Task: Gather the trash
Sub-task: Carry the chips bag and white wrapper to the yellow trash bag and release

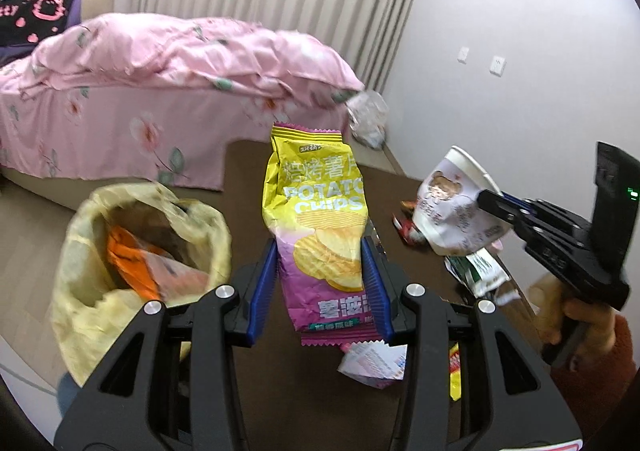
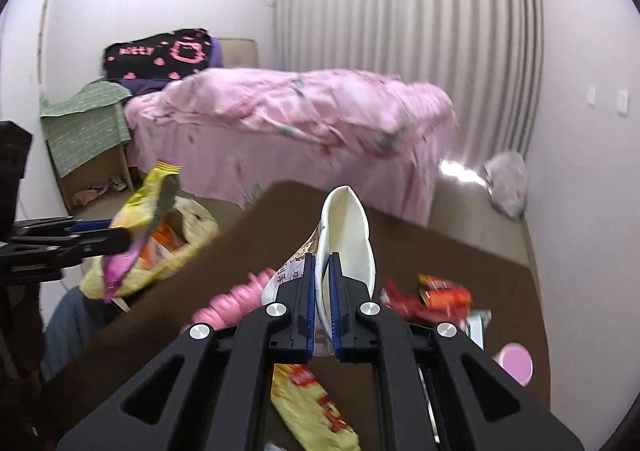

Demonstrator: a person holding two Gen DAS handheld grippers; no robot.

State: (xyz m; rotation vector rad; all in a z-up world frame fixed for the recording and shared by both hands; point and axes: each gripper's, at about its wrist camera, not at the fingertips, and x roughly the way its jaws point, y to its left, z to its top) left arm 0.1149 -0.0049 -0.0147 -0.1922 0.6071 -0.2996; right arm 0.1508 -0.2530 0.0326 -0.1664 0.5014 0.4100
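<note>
My left gripper (image 1: 320, 247) is shut on a yellow and purple potato chips bag (image 1: 316, 211), held upright above the brown table (image 1: 248, 163); it also shows in the right wrist view (image 2: 140, 219), close to the bin. My right gripper (image 2: 322, 263) is shut on the rim of a squashed white paper cup (image 2: 348, 227), lifted off the table; the cup shows in the left wrist view (image 1: 448, 203) too. A bin lined with a yellow bag (image 1: 120, 251) stands left of the table with orange trash inside.
Loose wrappers lie on the table: red ones (image 2: 432, 295), a yellow one (image 2: 316, 403), a green and white one (image 1: 480, 271). A pink bottle (image 2: 236, 299) and pink lid (image 2: 516, 363) lie there. A pink bed (image 2: 300, 131) stands behind.
</note>
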